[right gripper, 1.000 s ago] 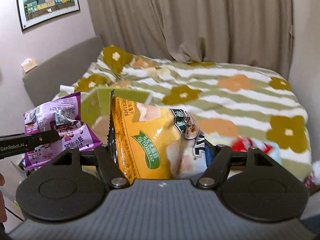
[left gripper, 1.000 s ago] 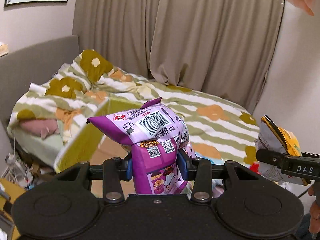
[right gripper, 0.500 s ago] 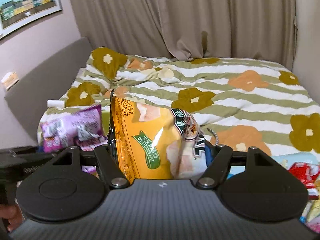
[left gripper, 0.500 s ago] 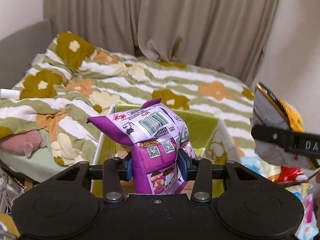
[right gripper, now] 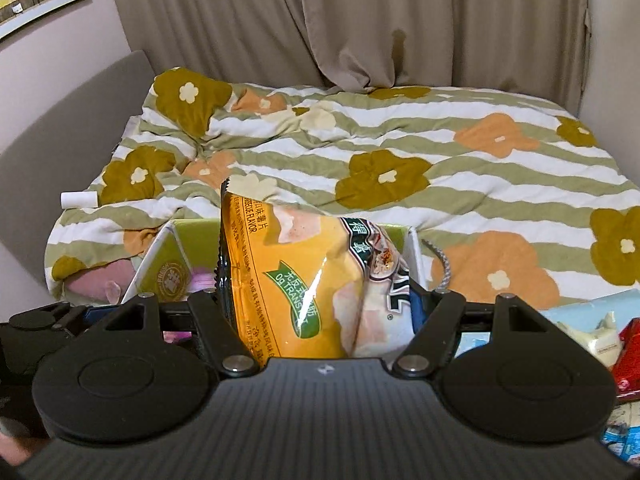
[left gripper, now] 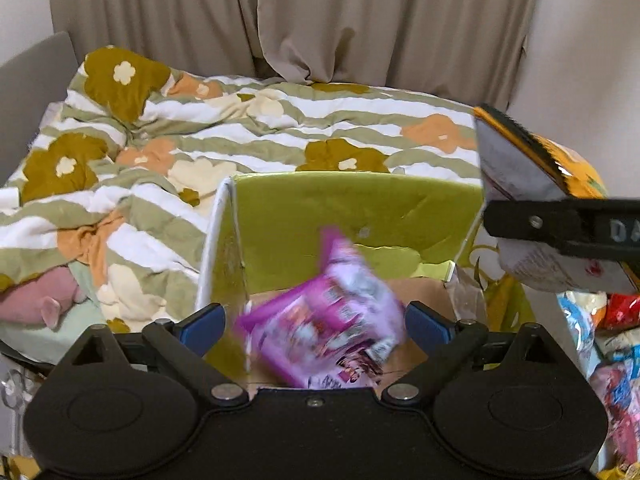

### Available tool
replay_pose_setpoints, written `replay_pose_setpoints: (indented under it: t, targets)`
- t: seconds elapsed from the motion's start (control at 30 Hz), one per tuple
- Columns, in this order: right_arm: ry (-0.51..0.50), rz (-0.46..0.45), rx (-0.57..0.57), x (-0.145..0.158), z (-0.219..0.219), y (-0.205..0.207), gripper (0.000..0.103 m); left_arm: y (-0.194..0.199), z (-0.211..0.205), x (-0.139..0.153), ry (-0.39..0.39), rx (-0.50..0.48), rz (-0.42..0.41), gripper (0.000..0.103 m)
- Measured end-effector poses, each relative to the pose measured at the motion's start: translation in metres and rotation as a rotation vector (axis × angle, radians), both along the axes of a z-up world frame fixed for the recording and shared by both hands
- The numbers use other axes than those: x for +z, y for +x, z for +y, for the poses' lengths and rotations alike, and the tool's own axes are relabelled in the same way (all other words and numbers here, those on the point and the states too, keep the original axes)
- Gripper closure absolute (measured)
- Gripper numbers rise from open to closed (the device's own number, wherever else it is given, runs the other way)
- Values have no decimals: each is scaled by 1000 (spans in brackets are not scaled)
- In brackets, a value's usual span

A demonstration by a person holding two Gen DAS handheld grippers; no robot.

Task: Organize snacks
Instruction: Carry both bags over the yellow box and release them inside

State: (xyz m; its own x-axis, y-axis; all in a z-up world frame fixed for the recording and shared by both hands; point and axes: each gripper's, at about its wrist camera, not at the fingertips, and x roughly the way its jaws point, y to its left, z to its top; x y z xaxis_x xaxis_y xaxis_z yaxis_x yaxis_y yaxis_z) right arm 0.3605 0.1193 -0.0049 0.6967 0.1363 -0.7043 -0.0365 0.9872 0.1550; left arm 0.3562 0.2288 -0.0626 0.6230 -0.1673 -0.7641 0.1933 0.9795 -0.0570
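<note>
Above the open green box (left gripper: 352, 204) at the near edge of the bed, the left gripper (left gripper: 316, 326) has just been opening: its blue pads stand wide apart, and the purple snack bag (left gripper: 326, 320) sits loose between them, blurred, touching neither pad as far as the blur lets one tell. It is over the brown bottom of the box, tilted. To the right, the right gripper (right gripper: 320, 300) is clamped on a yellow chip bag (right gripper: 296, 280), which stands upright between its pads, just near the box's far wall. In the left wrist view the same chip bag shows at the right edge, gripped by a black finger. More snack packets (left gripper: 608, 332) lie heaped to the right of the box. Behind, a flowered quilt (right gripper: 400, 152) covers the bed in front of beige curtains (left gripper: 360, 20).
</note>
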Motion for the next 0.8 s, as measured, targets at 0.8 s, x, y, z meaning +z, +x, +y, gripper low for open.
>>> replay_pose_setpoints:
  t: [0.8]
  targets:
    - [64,83,58,-33,10,48,0,-28,1,19,88,87,-74,4]
